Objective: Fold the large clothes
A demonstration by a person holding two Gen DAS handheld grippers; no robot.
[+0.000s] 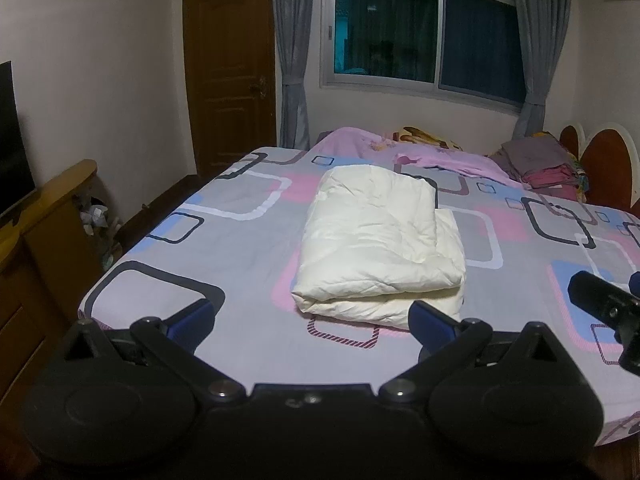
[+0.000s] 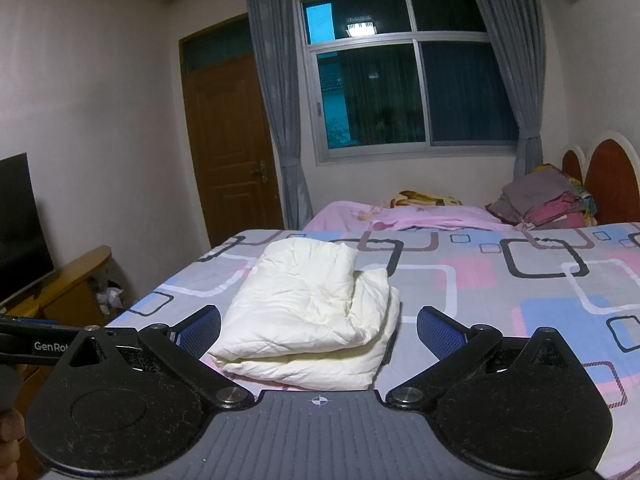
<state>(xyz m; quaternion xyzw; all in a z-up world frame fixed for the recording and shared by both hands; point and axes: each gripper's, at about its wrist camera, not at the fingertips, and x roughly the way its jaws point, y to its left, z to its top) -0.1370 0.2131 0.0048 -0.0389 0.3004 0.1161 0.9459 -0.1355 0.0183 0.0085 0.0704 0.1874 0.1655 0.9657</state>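
A cream-white quilt (image 1: 374, 240) lies folded into a thick rectangle on the bed's patterned sheet (image 1: 248, 248). The same folded quilt (image 2: 316, 312) fills the middle of the right wrist view. My left gripper (image 1: 312, 316) hovers open just in front of the quilt's near edge, nothing between its blue-padded fingers (image 1: 192, 318). My right gripper (image 2: 318, 328) is open too, its fingers (image 2: 438, 332) standing either side of the quilt's near end without touching it. Part of the right gripper's body (image 1: 608, 304) shows at the right edge of the left wrist view.
A pink blanket (image 1: 420, 152) and a stack of folded clothes (image 1: 548, 168) lie at the bed's far end by the headboard (image 1: 604, 164). A wooden cabinet (image 1: 48, 232) with a dark TV stands left of the bed. A door (image 1: 232, 76) and a curtained window (image 1: 424, 32) are behind.
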